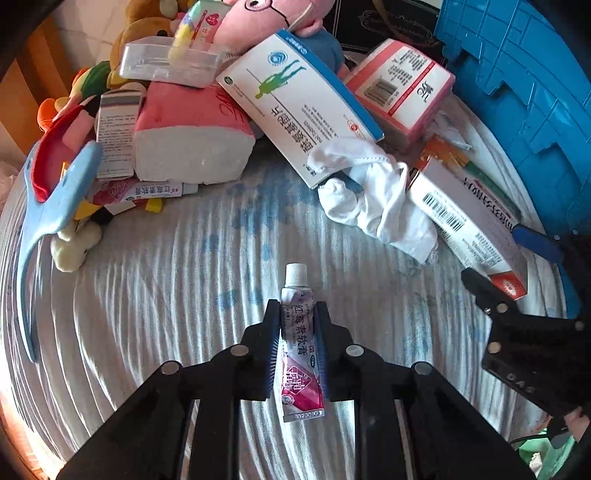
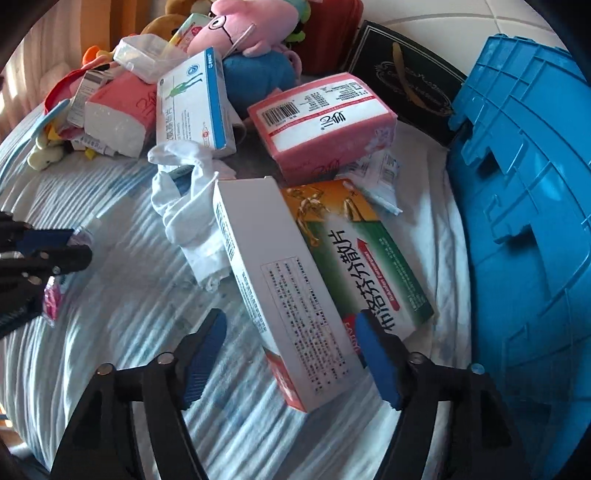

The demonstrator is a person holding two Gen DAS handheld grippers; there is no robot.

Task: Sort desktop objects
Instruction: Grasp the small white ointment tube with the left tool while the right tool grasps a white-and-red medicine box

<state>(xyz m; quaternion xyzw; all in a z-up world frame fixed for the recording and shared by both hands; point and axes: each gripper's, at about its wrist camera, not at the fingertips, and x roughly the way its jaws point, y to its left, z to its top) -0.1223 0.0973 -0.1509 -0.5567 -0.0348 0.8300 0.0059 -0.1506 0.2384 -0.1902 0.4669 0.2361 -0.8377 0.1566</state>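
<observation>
Pinching the ointment tube (image 1: 297,343) between its two pads, my left gripper (image 1: 297,314) holds it about mid-body; the tube's long axis runs along the fingers, white cap pointing away from me toward the pile, crimped tail toward the camera; it lies low over the striped bedsheet (image 1: 166,295), though I cannot tell whether it touches the cloth; my right gripper (image 2: 291,328) stands spread, its blue pads on either side of the near end of the long white medicine box (image 2: 280,288); the right pad sits against the box's top edge, the left pad stands clear of it, so nothing is clamped; that box lies on its side, long axis running away from me and a little leftward, leaning on the green and orange box (image 2: 369,254) beside it; a crumpled white cloth (image 2: 192,221) touches its far left corner; open sheet lies left of the box and all round the tube, which is well apart from the clutter; the blue plastic crate (image 2: 524,221) walls off the right side; behind, pink tissue packs (image 2: 321,122), a blue and white carton (image 2: 192,103) and plush toys (image 2: 251,26) are heaped together; sunlight stripes the bedding
</observation>
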